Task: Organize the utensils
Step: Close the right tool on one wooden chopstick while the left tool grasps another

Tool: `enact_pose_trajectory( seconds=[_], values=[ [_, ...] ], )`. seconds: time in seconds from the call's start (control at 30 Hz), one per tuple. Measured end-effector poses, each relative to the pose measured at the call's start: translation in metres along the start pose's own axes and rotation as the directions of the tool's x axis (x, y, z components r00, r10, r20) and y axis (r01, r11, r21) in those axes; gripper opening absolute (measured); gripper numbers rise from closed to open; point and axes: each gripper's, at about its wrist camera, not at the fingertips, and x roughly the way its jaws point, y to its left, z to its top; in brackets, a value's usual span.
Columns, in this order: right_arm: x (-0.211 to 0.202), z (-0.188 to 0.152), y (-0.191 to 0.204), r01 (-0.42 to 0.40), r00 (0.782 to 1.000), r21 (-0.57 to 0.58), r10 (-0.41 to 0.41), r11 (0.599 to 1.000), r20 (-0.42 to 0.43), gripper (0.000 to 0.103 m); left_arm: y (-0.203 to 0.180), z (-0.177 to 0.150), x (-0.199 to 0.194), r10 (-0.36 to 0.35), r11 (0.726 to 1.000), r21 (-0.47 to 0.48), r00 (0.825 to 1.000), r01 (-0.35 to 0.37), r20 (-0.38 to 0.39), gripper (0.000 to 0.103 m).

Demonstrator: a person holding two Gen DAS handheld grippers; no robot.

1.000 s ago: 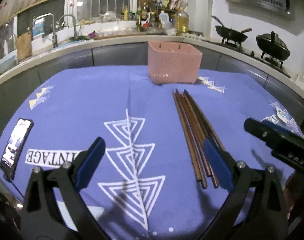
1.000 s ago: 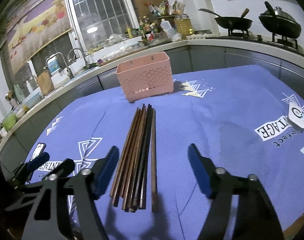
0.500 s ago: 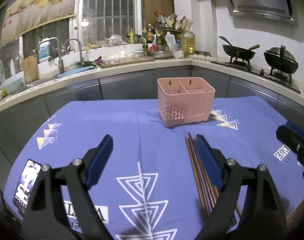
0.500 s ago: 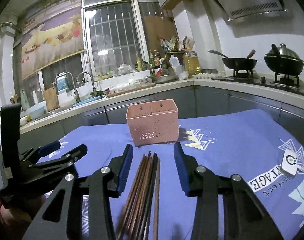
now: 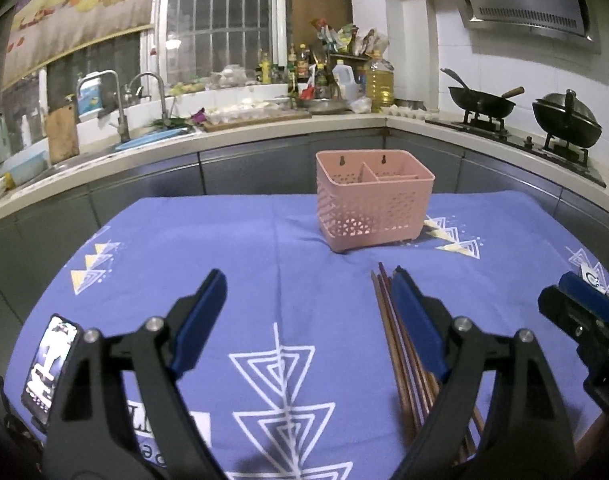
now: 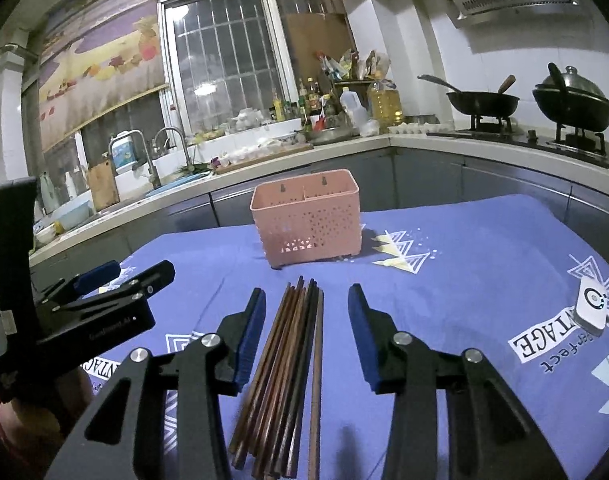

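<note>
A bundle of dark brown wooden chopsticks [image 6: 286,376] lies flat on the blue patterned tablecloth [image 6: 464,264], the sticks packed side by side and pointing toward the pink utensil basket [image 6: 308,226]; one stick on the bundle's right lies slightly apart from the rest. The basket stands upright a little beyond the chopstick tips, perforated on its walls and divided inside into compartments, though the exact number is hard to make out from this angle. The right gripper [image 6: 306,312] hovers over the bundle with its blue-padded jaws spread wide on either side of it, holding nothing. The left gripper [image 5: 310,296] is likewise wide apart and empty, with the chopsticks [image 5: 404,344] beneath its right finger. A phone [image 5: 48,364] rests at the cloth's left edge.
</note>
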Motion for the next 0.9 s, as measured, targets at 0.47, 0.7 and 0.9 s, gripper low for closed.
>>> enact_pose_trajectory(
  seconds=[0.47, 0.7, 0.9],
  values=[
    [0.060, -0.059, -0.004, -0.012, 0.930, -0.112, -0.030, 0.994, -0.365, 0.020, -0.010, -0.049, 0.064, -0.303, 0.952, -0.077, 0.884, 0.296, -0.357, 0.044],
    [0.068, -0.072, 0.003, -0.004, 0.914, -0.191, -0.074, 0.982, -0.398, 0.020, -0.026, -0.061, 0.076, -0.254, 0.961, 0.001, 0.884, 0.277, -0.393, 0.041],
    [0.065, -0.066, -0.008, 0.018, 0.918, -0.176, -0.086, 0.984, -0.388, 0.020, -0.028, -0.058, 0.077, -0.233, 0.965, 0.018, 0.889, 0.261, -0.395, 0.041]
  ],
)
